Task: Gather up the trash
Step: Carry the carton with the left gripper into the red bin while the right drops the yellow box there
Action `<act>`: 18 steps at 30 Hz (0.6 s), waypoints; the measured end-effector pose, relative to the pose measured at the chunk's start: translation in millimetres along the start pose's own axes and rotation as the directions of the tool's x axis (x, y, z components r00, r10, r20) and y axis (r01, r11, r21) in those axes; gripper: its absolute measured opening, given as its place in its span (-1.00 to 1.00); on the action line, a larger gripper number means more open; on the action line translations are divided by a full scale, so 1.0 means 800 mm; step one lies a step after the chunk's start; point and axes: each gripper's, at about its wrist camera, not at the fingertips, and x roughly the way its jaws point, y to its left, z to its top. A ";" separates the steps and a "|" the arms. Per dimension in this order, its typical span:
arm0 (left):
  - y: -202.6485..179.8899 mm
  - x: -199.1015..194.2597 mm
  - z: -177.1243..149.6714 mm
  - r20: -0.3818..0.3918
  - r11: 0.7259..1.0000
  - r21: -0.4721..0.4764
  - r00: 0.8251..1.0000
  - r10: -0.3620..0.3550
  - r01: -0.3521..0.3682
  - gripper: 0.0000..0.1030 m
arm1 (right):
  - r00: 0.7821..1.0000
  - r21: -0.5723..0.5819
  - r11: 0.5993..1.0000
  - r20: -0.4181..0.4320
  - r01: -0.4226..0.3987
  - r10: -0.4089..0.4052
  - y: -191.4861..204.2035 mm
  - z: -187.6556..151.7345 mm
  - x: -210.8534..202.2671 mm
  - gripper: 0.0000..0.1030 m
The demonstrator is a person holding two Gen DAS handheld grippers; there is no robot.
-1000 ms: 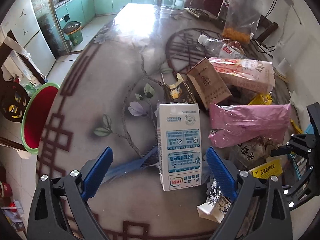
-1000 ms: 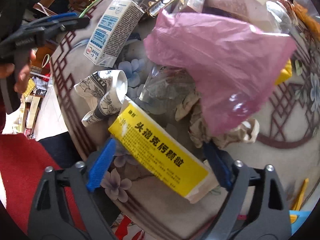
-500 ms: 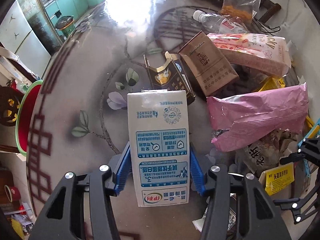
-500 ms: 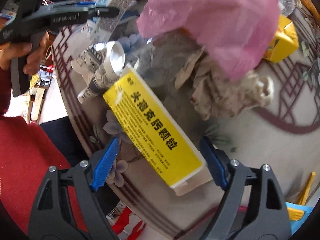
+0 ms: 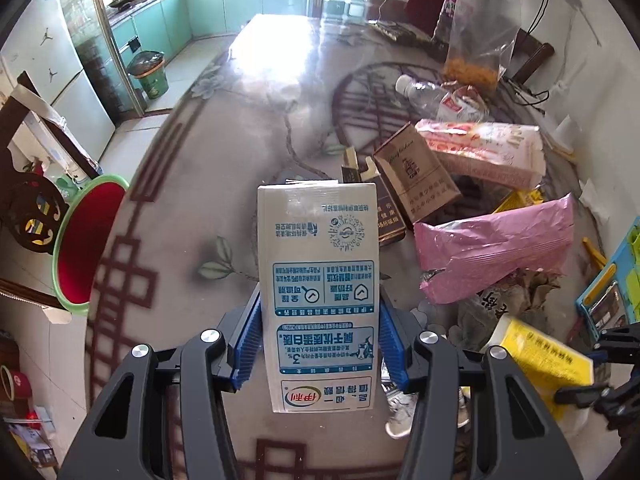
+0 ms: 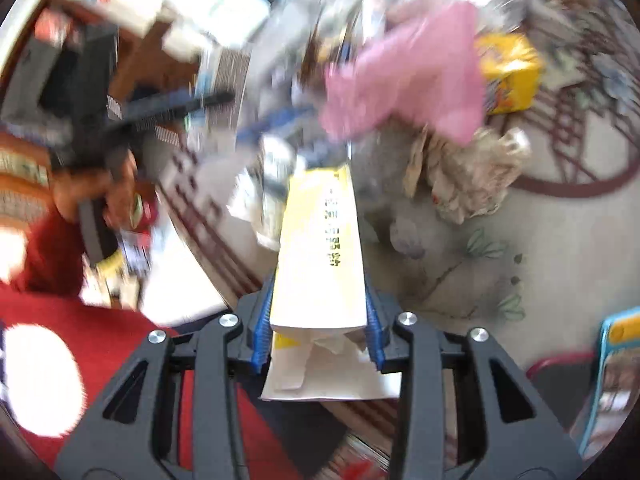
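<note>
Now your left gripper (image 5: 320,344) jaws squeeze the milk carton (image 5: 318,296) and your right gripper (image 6: 318,334) jaws, just closing, squeeze the yellow box (image 6: 318,248), both off the desk (image 5: 240,120), ready for the red bin (image 5: 86,240) at nine o'clock.

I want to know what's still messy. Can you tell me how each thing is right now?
Left gripper: jaws shut on the milk carton.
Milk carton: held, lifted clear of the table.
Right gripper: jaws just closed onto the yellow box.
Yellow box: held, end flap open.
Brown cigarette pack: lying closed.
Dark cigarette pack: lid open.
Pink bag: torn open, lying flat.
Plastic bottle: on its side, capped.
Red bin: open.
</note>
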 end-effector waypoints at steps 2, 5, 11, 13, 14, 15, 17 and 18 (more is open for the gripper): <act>0.004 -0.009 0.002 0.015 1.000 -0.014 1.000 -0.005 0.005 -0.05 | 0.997 0.038 0.999 0.074 -0.002 -0.001 0.000 0.001 -0.021 -0.28; 0.011 -0.021 0.011 0.043 0.999 -0.045 0.999 -0.007 0.009 -0.05 | 0.983 0.082 0.997 0.183 -0.011 -0.005 0.002 0.007 -0.045 -0.28; 0.024 -0.050 0.019 0.098 0.997 -0.074 0.995 0.000 0.008 -0.05 | 0.957 0.133 0.990 0.290 -0.057 0.016 -0.001 0.039 -0.065 -0.28; 0.030 -0.057 0.020 0.108 0.997 -0.082 0.994 0.002 0.007 -0.05 | 0.953 0.129 0.988 0.300 -0.080 0.038 0.007 0.055 -0.057 -0.28; 0.033 -0.061 0.021 0.112 0.996 -0.084 0.994 0.007 0.003 -0.05 | 0.952 0.125 0.988 0.303 -0.089 0.047 0.015 0.060 -0.048 -0.28; 0.037 -0.065 0.021 0.115 0.996 -0.085 0.993 0.012 -0.002 -0.05 | 0.951 0.117 0.989 0.305 -0.096 0.056 0.020 0.070 -0.046 -0.28; 0.045 -0.072 0.021 0.122 0.996 -0.085 0.992 0.026 -0.016 -0.05 | 0.948 0.094 0.990 0.311 -0.110 0.076 0.032 0.080 -0.041 -0.28; 0.050 -0.075 0.022 0.127 0.996 -0.088 0.991 0.032 -0.021 -0.05 | 0.946 0.086 0.989 0.314 -0.119 0.087 0.038 0.086 -0.039 -0.28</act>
